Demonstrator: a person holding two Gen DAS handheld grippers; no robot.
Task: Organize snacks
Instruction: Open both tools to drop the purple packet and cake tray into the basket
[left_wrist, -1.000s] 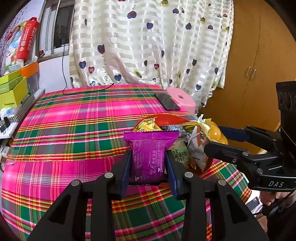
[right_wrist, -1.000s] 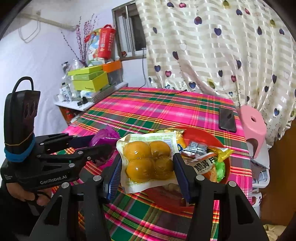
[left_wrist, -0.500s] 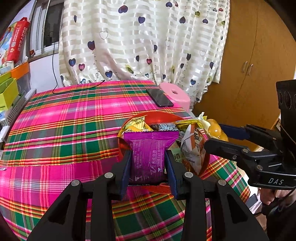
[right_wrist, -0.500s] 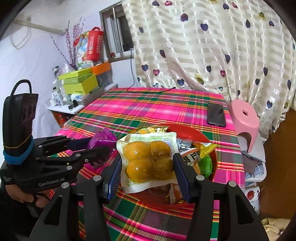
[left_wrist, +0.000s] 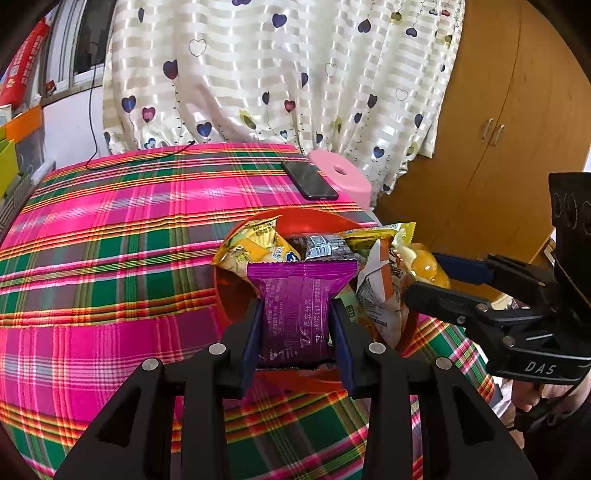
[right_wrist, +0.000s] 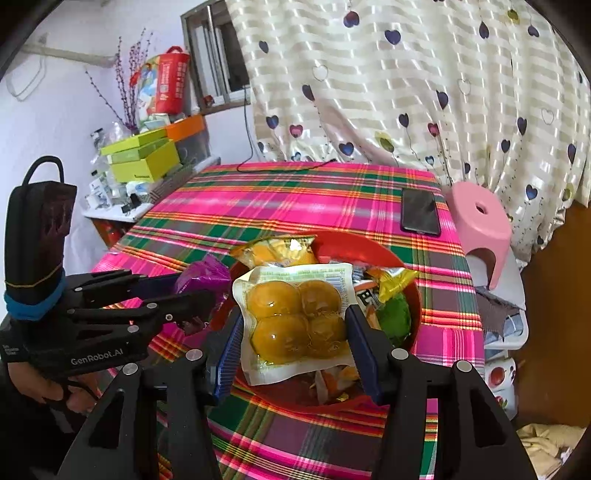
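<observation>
Purple snack packet (left_wrist: 297, 309) is clamped in the left claw (left_wrist: 297, 328) above the red bowl's (left_wrist: 317, 218) near rim. Clear pack of four yellow balls (right_wrist: 295, 317) is gripped by the right claw (right_wrist: 293, 332) over the same bowl, on the plaid worktop (left_wrist: 110, 236).

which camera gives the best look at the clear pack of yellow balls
The right wrist view: the clear pack faces that camera flat, held between the right hand-held gripper's pads above the red bowl. The left wrist view shows only a yellow edge of it at the far right.
</observation>
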